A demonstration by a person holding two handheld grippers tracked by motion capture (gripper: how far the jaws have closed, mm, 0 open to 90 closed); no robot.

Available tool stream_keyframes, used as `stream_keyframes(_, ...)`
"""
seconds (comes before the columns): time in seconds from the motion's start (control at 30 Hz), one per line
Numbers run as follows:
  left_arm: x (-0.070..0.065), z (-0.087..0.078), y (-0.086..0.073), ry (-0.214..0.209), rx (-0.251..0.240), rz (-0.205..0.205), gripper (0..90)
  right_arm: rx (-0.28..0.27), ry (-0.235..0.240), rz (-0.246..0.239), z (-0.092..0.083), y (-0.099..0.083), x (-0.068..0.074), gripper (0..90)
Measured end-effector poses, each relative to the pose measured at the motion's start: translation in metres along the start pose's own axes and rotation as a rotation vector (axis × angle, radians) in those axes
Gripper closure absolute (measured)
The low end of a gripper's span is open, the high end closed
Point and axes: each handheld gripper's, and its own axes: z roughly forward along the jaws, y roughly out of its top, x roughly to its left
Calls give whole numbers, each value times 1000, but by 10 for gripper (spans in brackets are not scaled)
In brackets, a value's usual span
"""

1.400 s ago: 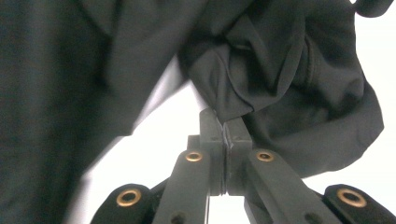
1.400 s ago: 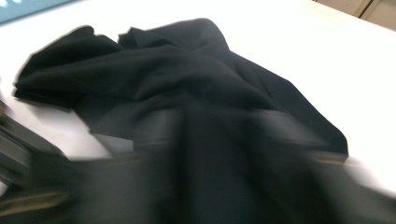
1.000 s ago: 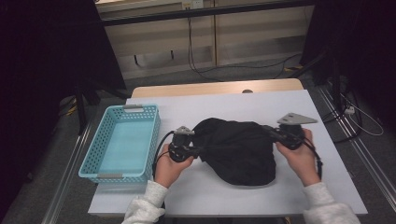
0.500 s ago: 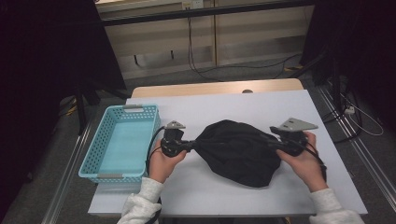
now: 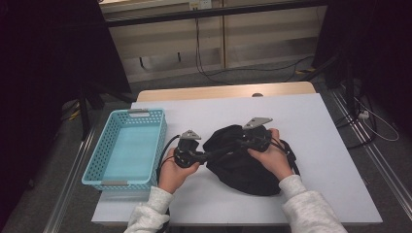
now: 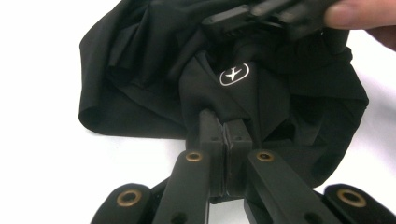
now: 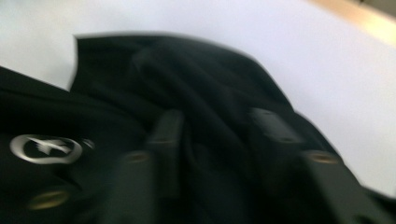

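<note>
A black garment (image 5: pixel 248 167) lies bunched on the white table (image 5: pixel 316 121). My left gripper (image 5: pixel 210 154) is shut on a fold at its left edge; in the left gripper view the pads (image 6: pixel 225 128) pinch cloth just below a white oval logo (image 6: pixel 233 74). My right gripper (image 5: pixel 241 142) hovers over the middle of the garment, pointing left. Its jaws have just been closing and stand apart in the blurred right gripper view (image 7: pixel 217 123), with a loose ridge of the black cloth (image 7: pixel 116 70) between them. The logo (image 7: pixel 44 148) sits at lower left there.
A light blue plastic basket (image 5: pixel 97 165) stands at the table's left edge, close to my left hand. A wooden strip (image 5: pixel 223 92) runs along the table's far edge. Cables lie on the floor beyond.
My right gripper left the garment's right edge and moved left onto its middle, near the left gripper. The garment is now more bunched. The left gripper has hardly moved.
</note>
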Motion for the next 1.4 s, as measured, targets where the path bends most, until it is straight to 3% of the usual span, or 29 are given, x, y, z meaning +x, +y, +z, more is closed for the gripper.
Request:
stream_keyframes(0.03, 0, -1, 0, 3, -3, -1, 896, 1, -1, 5, 0, -3, -4, 801)
stream_keyframes(0.07, 1, -2, 0, 9, -6, -3, 896, 0, -3, 5, -3, -6, -8, 817)
stream_keyframes(0.13, 2, -5, 0, 16, -13, -3, 895, -7, -7, 37, -11, -11, -16, 832)
stream_keyframes(0.37, 9, -19, 3, 55, -57, -24, 896, -47, -113, 118, -60, -44, -51, 838)
stream_keyframes(0.47, 13, -27, 5, 74, -79, -38, 896, -36, -142, 134, -80, -62, -62, 837)
stream_keyframes(0.53, 17, -34, 7, 95, -111, -54, 896, -21, -127, 117, -88, -73, -64, 834)
stream_keyframes(0.63, 23, -43, 7, 100, -143, -85, 896, 14, -99, 99, -90, -81, -60, 797)
stream_keyframes(0.73, 23, -42, 8, 100, -138, -81, 896, -10, -90, 61, -86, -78, -52, 594)
stream_keyframes(0.97, 21, -29, 6, 88, -96, -75, 894, -91, -39, 25, -77, -43, -28, 287)
stream_keyframes(1.17, 18, -19, 4, 90, -69, -66, 890, -80, 14, 4, -48, -19, -16, 243)
stream_keyframes(1.27, 19, -18, 3, 97, -69, -69, 890, -79, 104, -15, -38, -14, -4, 259)
stream_keyframes(1.4, 20, -19, 1, 107, -83, -84, 889, -27, 165, -90, -22, -15, 20, 262)
